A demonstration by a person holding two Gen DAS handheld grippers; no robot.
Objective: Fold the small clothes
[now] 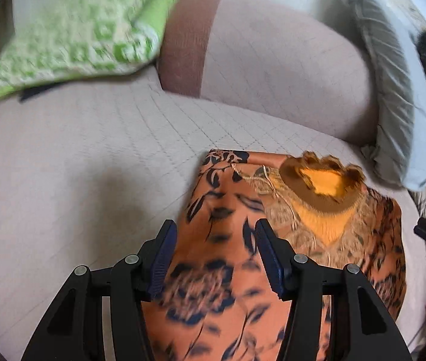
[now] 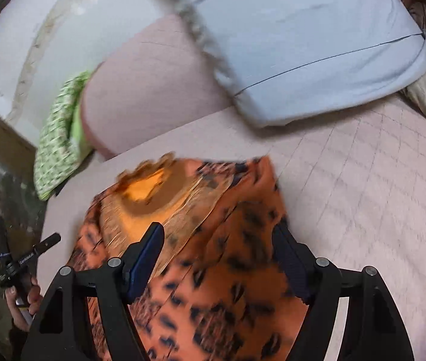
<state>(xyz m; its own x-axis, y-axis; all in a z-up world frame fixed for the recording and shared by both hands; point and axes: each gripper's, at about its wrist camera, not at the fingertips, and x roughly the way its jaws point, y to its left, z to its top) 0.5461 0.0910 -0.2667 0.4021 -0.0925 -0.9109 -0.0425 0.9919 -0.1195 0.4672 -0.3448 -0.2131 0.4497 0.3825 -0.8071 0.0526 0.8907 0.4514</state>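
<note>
Green patterned cushion (image 1: 71,39), far left on the pink sofa (image 1: 77,156). Orange floral garment (image 1: 231,240), flat on the seat. Left gripper (image 1: 216,249) and right gripper (image 2: 219,249): jaws wide over it, nothing clamped. Pale blue pillow (image 2: 303,45), right.

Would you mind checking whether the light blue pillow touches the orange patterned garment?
Apart. The right wrist view shows bare pink quilt between the light blue pillow and the orange patterned garment.

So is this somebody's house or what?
Most likely a home, a living room or bedroom. A padded pink quilted seat, like a sofa or bed, holds a green patterned pillow and a pale blue pillow, with an orange flowered garment spread out on it.
</note>
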